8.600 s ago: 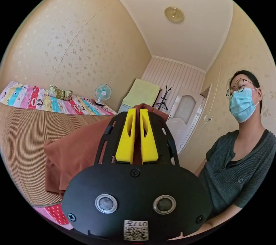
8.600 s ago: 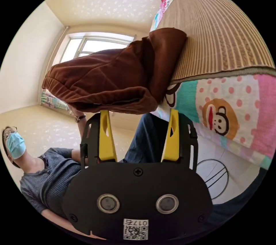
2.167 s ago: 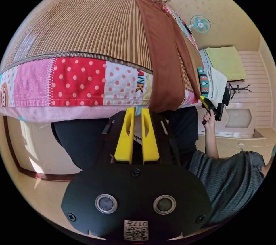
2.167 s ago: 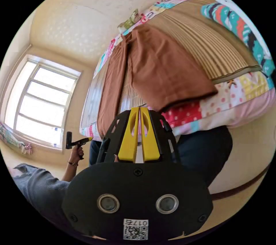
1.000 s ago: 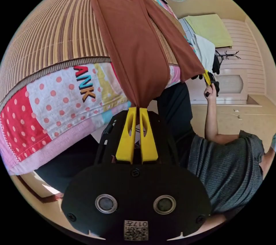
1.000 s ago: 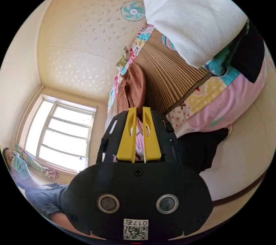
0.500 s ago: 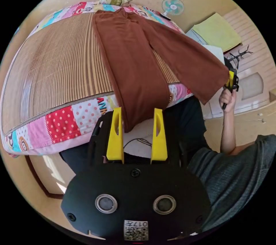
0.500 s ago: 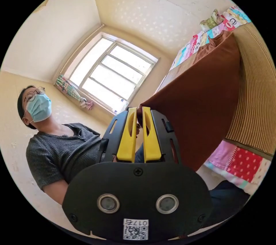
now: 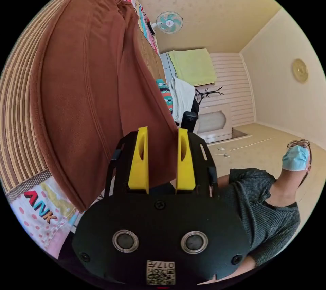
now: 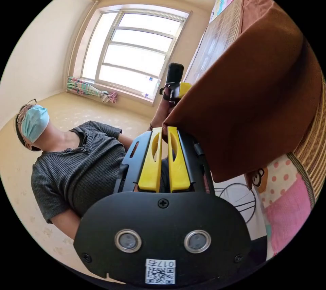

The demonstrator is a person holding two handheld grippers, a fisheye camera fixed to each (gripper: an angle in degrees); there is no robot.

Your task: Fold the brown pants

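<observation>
Hanging pants (image 10: 258,99) beside hand-held gripper (image 10: 164,130)

The left gripper view rides just behind the left tongs (image 9: 162,132) and looks along the bed (image 9: 23,154) from its near edge, close against the pants (image 9: 88,99), toward the fan (image 9: 168,22) and the far wall. The right gripper view sits behind the right tongs (image 10: 163,131), also close to the pants (image 10: 258,99), and faces the other way, toward the window (image 10: 136,52). Both views take in the pants, the bed edge and the person (image 9: 268,201), seen from opposite sides of that person.
</observation>
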